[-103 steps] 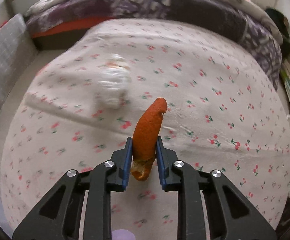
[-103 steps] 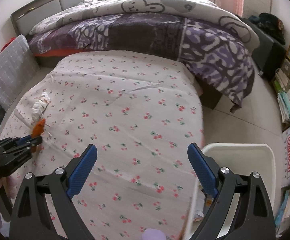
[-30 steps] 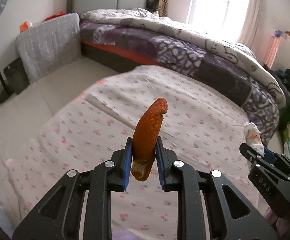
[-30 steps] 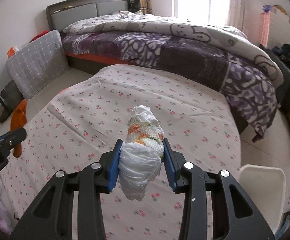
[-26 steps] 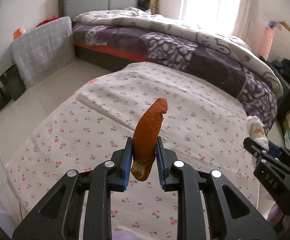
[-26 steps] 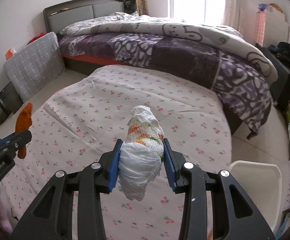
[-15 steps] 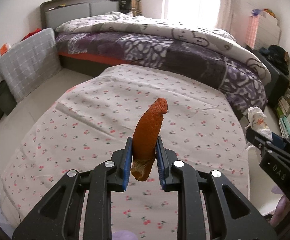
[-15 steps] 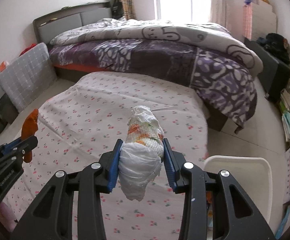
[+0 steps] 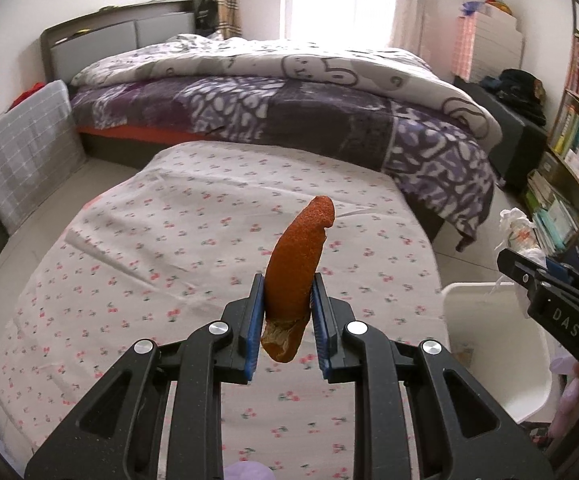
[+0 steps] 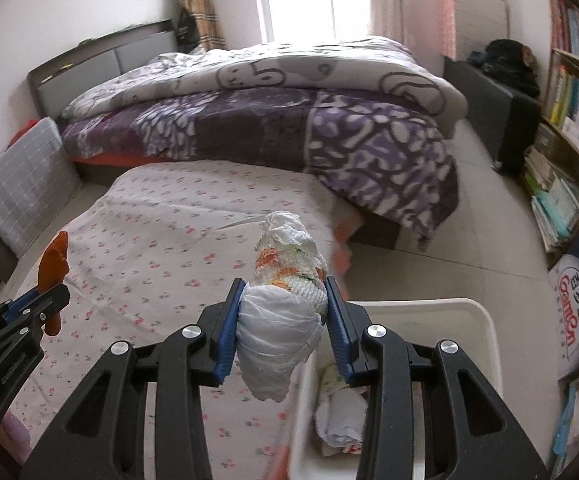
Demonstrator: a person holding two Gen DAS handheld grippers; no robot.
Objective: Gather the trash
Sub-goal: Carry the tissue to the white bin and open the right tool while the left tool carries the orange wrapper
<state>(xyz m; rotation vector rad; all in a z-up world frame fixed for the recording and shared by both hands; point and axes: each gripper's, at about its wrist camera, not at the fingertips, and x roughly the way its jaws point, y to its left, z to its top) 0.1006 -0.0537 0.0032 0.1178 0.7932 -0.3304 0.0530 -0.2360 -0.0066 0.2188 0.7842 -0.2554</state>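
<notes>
Over the cherry-print sheet (image 9: 193, 248): left tongs (image 9: 285, 320) clamp orange peel (image 9: 297, 264), long axis upright. Right tongs (image 10: 285, 316) clamp wadded tissue (image 10: 285, 308), already at white bin (image 10: 485, 344) rim. Bin sits right of both; right hand nearer, should drop first.

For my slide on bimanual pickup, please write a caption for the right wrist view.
Right gripper holds a crumpled tissue wad beside the white bin; left gripper carries orange peel.
</notes>
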